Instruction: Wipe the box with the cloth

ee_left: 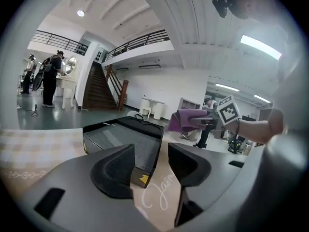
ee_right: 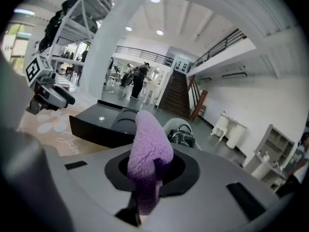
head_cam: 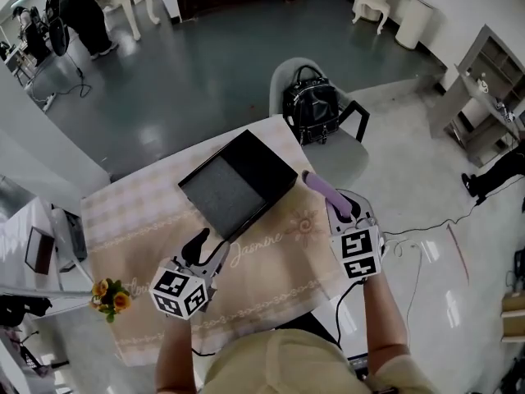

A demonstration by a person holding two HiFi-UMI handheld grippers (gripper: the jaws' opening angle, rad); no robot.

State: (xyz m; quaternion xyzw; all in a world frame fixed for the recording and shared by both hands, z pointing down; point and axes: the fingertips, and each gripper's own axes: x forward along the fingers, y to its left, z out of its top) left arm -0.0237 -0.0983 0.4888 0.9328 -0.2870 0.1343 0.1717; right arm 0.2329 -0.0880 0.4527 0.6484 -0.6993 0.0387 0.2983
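The black box (head_cam: 238, 183) lies open-topped on the checked tablecloth (head_cam: 135, 212), its grey inside (ee_left: 123, 141) showing. My left gripper (head_cam: 203, 245) hovers just short of the box's near corner; its jaws (ee_left: 150, 166) stand open with nothing between them. My right gripper (head_cam: 338, 208) is off the box's right side, above the table edge, shut on a purple fleecy cloth (head_cam: 324, 191). In the right gripper view the cloth (ee_right: 147, 146) sticks up from between the jaws, with the box (ee_right: 104, 124) beyond it to the left. The cloth (ee_left: 186, 120) does not touch the box.
A grey chair (head_cam: 349, 158) with a black handbag (head_cam: 310, 109) on it stands behind the table's far right corner. Small orange flowers (head_cam: 111, 296) sit at the table's left front. A cable (head_cam: 426, 236) runs over the floor at the right.
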